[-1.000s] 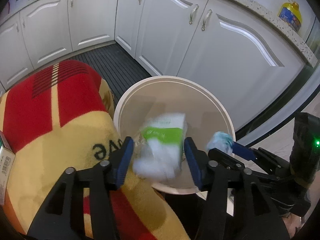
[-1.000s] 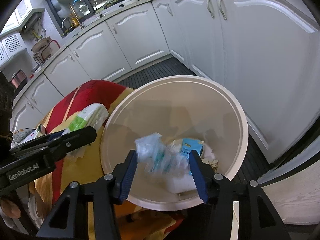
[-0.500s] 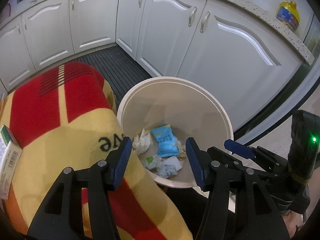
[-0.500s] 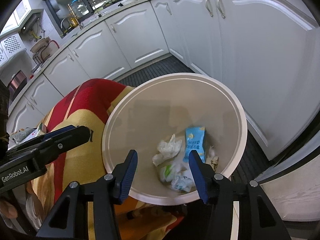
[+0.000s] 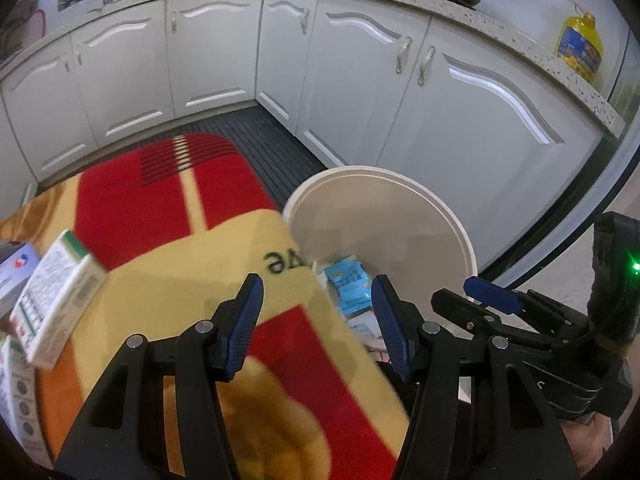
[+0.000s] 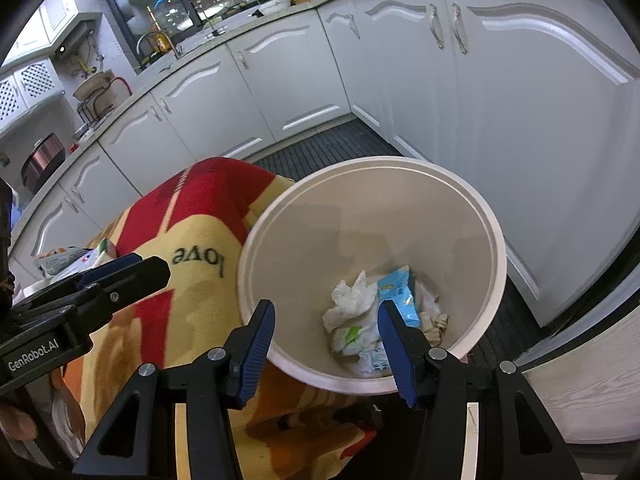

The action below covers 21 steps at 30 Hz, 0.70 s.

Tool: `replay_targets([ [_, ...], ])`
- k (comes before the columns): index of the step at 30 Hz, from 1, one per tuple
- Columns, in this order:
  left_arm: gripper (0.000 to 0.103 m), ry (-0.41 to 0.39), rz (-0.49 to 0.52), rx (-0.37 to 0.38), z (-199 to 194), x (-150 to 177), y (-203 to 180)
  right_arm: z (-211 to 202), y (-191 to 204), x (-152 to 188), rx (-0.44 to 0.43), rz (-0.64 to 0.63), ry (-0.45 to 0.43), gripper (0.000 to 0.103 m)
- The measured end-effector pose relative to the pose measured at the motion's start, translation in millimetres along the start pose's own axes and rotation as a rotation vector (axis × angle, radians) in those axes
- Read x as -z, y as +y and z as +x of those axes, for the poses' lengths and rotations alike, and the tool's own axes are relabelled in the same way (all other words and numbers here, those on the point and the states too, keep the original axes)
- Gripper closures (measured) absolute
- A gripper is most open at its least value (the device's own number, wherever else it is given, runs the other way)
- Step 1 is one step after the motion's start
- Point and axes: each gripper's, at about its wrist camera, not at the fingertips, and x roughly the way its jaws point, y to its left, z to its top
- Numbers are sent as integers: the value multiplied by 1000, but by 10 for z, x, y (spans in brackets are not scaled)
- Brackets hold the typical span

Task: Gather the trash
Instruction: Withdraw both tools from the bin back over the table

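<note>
The trash (image 6: 372, 316), crumpled tissues and a blue packet (image 6: 400, 294), lies at the bottom of the white bin (image 6: 490, 216), fully seen only from the right wrist. Both the left tongs (image 5: 318, 320) and right tongs (image 6: 326, 346) stand apart, empty. The blanket (image 6: 192, 240) reads "love"; the left tongs' arm reads "GenRobot.AI".

I counted one cream bin (image 6: 490, 240), and in it one blue packet (image 6: 400, 292), one crumpled white tissue (image 6: 352, 300) and one green-and-white wrapper (image 6: 352, 336). One white carton (image 5: 56, 300) lay on one red-and-yellow blanket (image 5: 160, 208). I held two tongs (image 5: 316, 324) (image 6: 326, 350).
</note>
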Motion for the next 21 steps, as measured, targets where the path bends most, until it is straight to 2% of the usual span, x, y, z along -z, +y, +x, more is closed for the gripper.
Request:
replay_targets([
  [2, 48, -6, -9, -10, -83, 39, 60, -32, 89, 8, -8, -13, -3, 51],
  [6, 48, -22, -24, -33, -243, 115, 181, -80, 285, 19, -25, -47, -12, 40],
  [21, 48, -63, -116, -95, -846, 369, 771, -135, 974, 47, -93, -153, -3, 40],
])
